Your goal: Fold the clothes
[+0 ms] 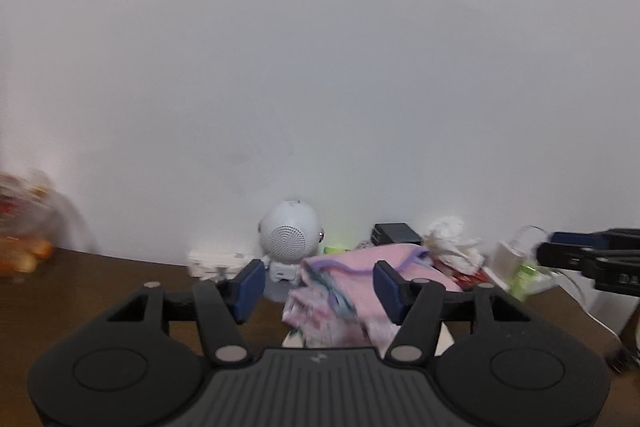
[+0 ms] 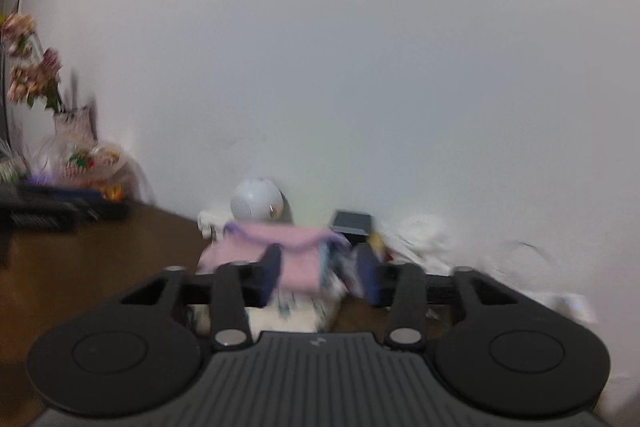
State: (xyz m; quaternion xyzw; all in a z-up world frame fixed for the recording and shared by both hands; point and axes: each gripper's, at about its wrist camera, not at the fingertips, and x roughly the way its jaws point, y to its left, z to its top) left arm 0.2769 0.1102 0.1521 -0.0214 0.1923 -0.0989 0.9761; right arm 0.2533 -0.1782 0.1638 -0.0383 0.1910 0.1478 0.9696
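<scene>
Wall: you face a plain white wall (image 1: 320,67) ahead of the hand-held gripper; it fills most of both views.
Table: a dark brown wooden table (image 1: 100,283) lies under your hand-held gripper and runs up to that wall.
Corner: far to your left, the right wrist view shows blurred flowers (image 2: 32,75) standing where the table ends.
Light: even and soft, with no hard shadows on the wall.

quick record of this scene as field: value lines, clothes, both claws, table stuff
garment: pink cloth with purple trim, bunched on the brown table
left claw: open, nothing gripped
right claw: open, cloth ahead of it, blurred
behind garment: white round speaker, dark box, crumpled white paper
backdrop: plain white wall
</scene>
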